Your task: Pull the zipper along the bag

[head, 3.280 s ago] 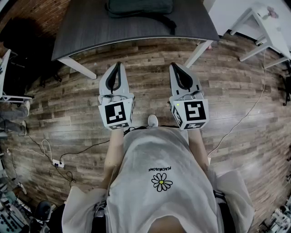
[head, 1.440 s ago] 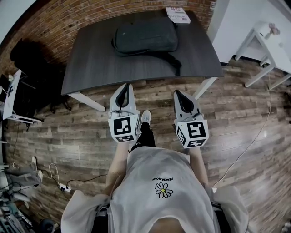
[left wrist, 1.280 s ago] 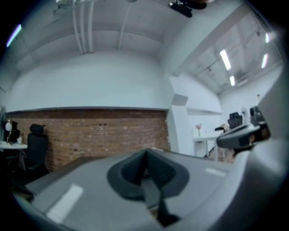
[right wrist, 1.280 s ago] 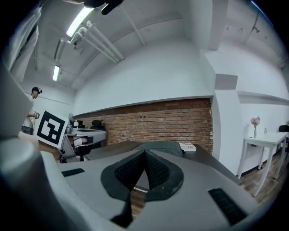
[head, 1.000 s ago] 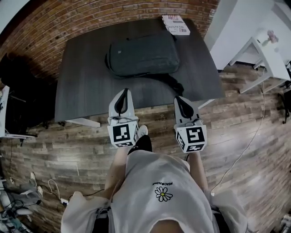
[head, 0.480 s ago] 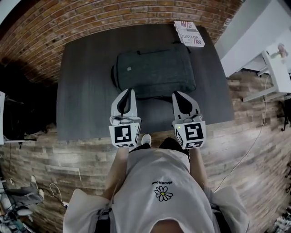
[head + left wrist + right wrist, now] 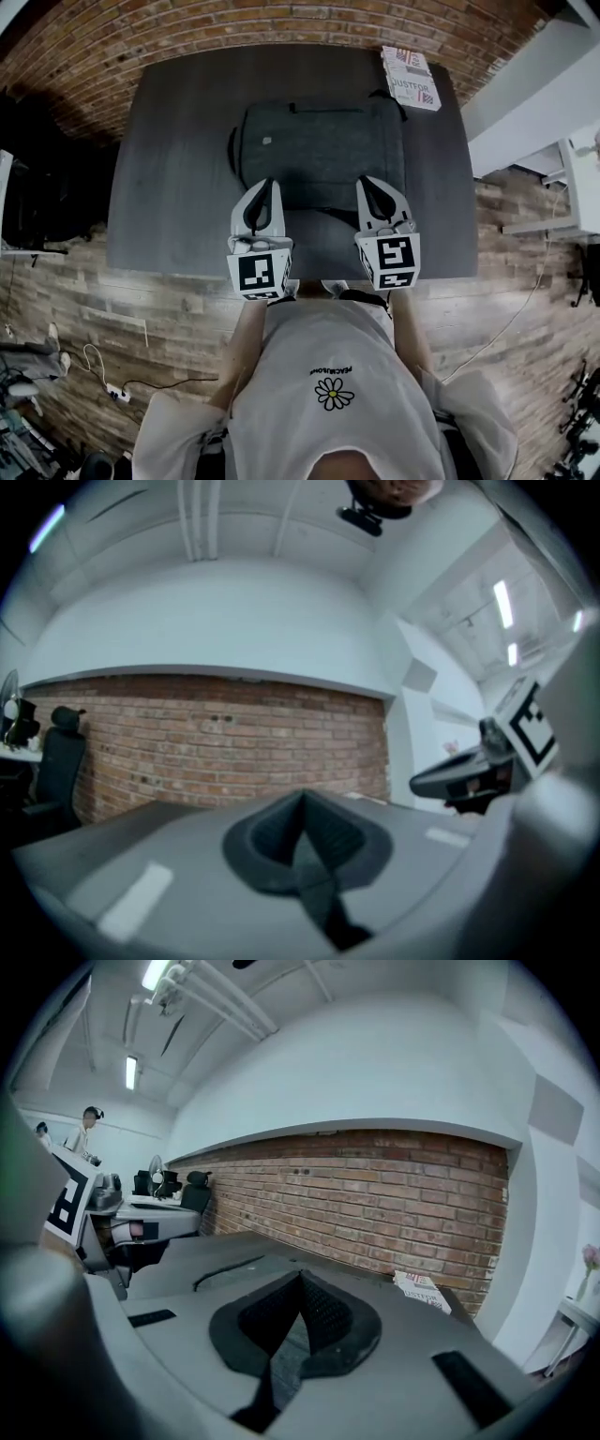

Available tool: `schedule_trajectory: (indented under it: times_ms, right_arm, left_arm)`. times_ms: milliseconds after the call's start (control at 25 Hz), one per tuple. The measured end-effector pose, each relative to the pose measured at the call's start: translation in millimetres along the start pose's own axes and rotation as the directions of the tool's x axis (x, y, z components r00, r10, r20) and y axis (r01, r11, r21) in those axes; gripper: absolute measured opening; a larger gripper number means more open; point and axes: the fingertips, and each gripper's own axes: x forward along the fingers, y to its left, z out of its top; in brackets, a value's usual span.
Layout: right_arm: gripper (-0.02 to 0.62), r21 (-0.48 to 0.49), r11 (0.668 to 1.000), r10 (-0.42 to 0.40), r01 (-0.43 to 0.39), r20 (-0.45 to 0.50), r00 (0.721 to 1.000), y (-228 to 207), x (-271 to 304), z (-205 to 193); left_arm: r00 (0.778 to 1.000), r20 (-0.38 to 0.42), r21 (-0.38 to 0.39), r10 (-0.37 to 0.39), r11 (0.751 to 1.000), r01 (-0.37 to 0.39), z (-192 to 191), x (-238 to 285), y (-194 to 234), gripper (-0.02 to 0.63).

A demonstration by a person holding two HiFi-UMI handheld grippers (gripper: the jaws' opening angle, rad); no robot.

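**Both my tools are shut and empty, and the bag lies in front of them**

My left gripper has its jaws pressed fully together, with nothing between them. It hangs over the near edge of the bag. I cannot tell whether it touches the fabric.

The bag lies flat in the middle of the dark table. Its long side runs across my view, and a strap trails toward me between the two tools. I judge it to be soft cloth and not heavy, so it will probably slide or wrinkle if I only pull. One tool should pinch the fabric near the zipper's end, and the other should take the small puller. The puller is a thin target, so that grip must be exact.

My right gripper is closed in the same way and holds nothing. It is also over the near edge of the bag. Farther right, at the far corner, a printed box lies just beside the bag.

The head view gives the whole layout, but the zipper is too small to find there. The left gripper view shows mostly the brick wall and my other tool. I cannot make out the bag in it. The right gripper view shows the bag's top from low down, with a dark curved line. This may be the zipper, but I am not sure.
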Motion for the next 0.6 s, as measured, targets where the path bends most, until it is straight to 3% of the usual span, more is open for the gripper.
schedule_trajectory:
  times_ms: [400,560,600]
  right_arm:
    - [0.0,-0.021,0.996,0.087,-0.088,-0.062,0.994,-7.1,17.7,-26.5]
    - [0.0,-0.042,0.994,0.096,-0.1,-0.094,0.991,-13.5,21.9,-38.2]
    - [0.0,-0.04,0.994,0.095,-0.099,-0.098,0.991,-14.9,21.4,-39.6]
  left_arm:
    - [0.997,-0.069,0.001,0.035,0.999,-0.035,-28.9,7.1,-15.5,-0.002]
    - [0.997,-0.074,-0.041,0.03,0.999,-0.033,-40.4,7.9,-26.0,0.002]
    - [0.996,-0.084,-0.058,0.008,0.998,-0.013,-45.4,8.6,-31.5,0.036]
